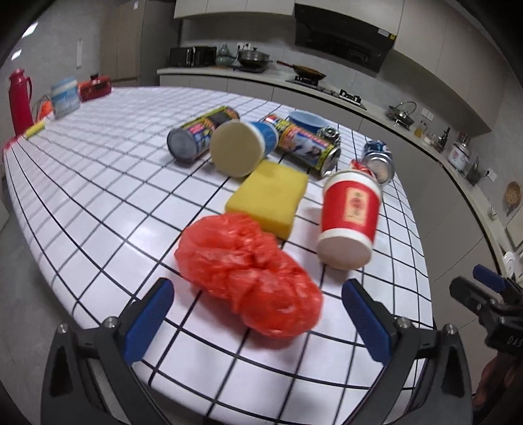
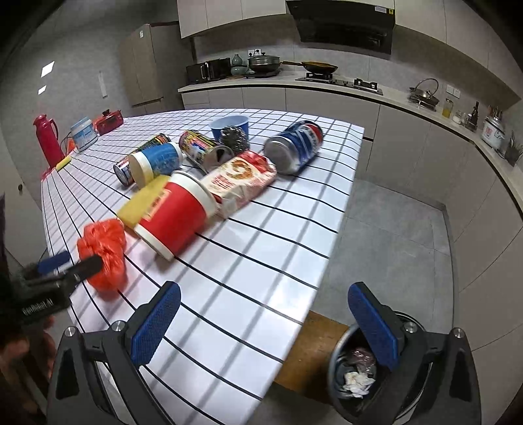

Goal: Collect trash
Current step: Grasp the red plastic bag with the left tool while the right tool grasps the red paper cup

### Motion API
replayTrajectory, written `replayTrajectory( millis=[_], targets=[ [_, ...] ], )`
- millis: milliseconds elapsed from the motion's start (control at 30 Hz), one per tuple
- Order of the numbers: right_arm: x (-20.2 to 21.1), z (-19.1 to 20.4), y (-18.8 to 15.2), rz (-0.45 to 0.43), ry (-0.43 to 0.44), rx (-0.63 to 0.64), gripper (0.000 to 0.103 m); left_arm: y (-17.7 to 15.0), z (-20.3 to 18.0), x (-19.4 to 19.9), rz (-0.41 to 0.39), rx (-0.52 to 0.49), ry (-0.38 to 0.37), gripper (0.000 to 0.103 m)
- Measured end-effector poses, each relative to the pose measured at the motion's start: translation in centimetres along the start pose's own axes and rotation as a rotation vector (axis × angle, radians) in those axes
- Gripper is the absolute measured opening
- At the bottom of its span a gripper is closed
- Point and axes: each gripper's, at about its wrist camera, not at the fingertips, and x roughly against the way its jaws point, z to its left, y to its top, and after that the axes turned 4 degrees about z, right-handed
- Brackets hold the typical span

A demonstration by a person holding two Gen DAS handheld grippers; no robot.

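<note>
Trash mostly remained on the worktop [image 2: 261,278]: cans, cups, wrapper. Bin [image 2: 336,369], off the near corner, held little. Left claw [image 1: 258,314] gaped around the bag [image 1: 251,278]; right claw [image 2: 264,323] was spread, empty.

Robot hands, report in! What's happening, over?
Left gripper open around the red plastic bag. Right gripper open, empty, above the table edge. Trash bin below. Nothing in the way.

Kitchen interior, grey finish.
Grey tiled floor [image 2: 402,229]; grey walls; L-shaped counter [image 2: 327,86] with gas hob [image 2: 340,80]; black range hood [image 2: 343,26] above; tall fridge [image 2: 143,65] at left.
</note>
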Motion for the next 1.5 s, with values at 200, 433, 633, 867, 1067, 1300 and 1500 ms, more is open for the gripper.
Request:
replayTrajectory(
  millis=[200,433,633,867,1067,1300,1500],
  targets=[
    [-1.5,2.8,1.2,0.014,0.003,0.004,0.103,0.8,2.3,-2.0,0.041,0.016,-0.015,0.099],
    [-3.3,5.2,2.9,0.014,0.027,-0.034,0.103,2.6,6.6,-1.9,0.02,0.037,0.0,0.099],
    [-5.4,7.2,4.9,0.007,0.057,-0.097,0.103,3.0,6.3,-2.2,0.021,0.014,-0.039,0.099],
    [-7.8,8.1,5.4,0.04,0.041,-0.149,0.097,4.1,7.8,-3.8,0.036,0.036,-0.064,0.073],
    [-9.2,8.0,5.2,0.07,0.062,-0.187,0.077,4.6,8.7,-4.0,0.035,0.031,-0.109,0.058],
    [-8.1,8.5,4.6,0.058,0.086,-0.142,0.066,4.8,8.4,-4.1,0.034,0.024,-0.081,0.074],
    [-8.6,8.9,4.3,0.09,0.051,-0.104,0.074,5.2,8.3,-4.5,0.032,0.004,-0.074,0.061]
  ],
)
